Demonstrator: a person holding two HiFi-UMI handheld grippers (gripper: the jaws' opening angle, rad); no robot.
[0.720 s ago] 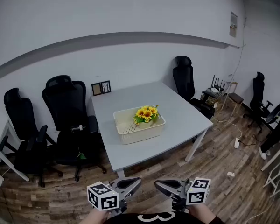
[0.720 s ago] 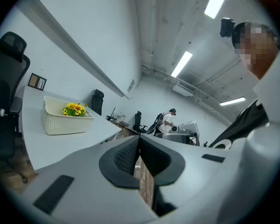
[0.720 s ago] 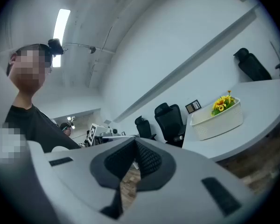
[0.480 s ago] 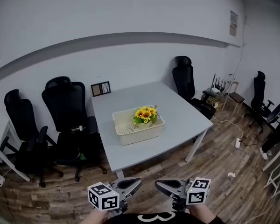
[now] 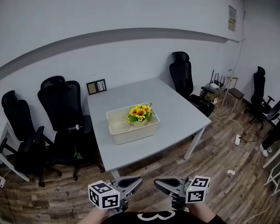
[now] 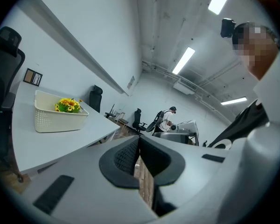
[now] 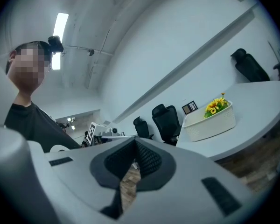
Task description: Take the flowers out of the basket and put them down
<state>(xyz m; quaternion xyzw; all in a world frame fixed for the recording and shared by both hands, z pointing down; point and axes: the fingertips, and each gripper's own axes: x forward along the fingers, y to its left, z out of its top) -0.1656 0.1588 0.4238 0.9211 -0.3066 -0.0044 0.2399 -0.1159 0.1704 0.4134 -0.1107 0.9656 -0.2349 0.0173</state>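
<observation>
Flowers [image 5: 139, 112] in cream basket [image 5: 129, 131] on grey table [image 5: 177, 113], wall notice [image 5: 231, 18] illegible

A grey table [image 5: 177, 113] is standing on a wood-plank floor [image 5: 219, 171]. A small picture frame [image 5: 96, 86] is sitting at the table's 11 o'clock corner. 2 black office chairs [image 5: 61, 107] are standing at its 9 o'clock, and another chair [image 5: 182, 76] at its 1 o'clock.

Wood floor [image 5: 158, 169] in front of counter [image 5: 177, 111] lay open. Counter top was free all round basket [image 5: 135, 130]; office chairs [image 5: 60, 106] crowded its left side.
</observation>
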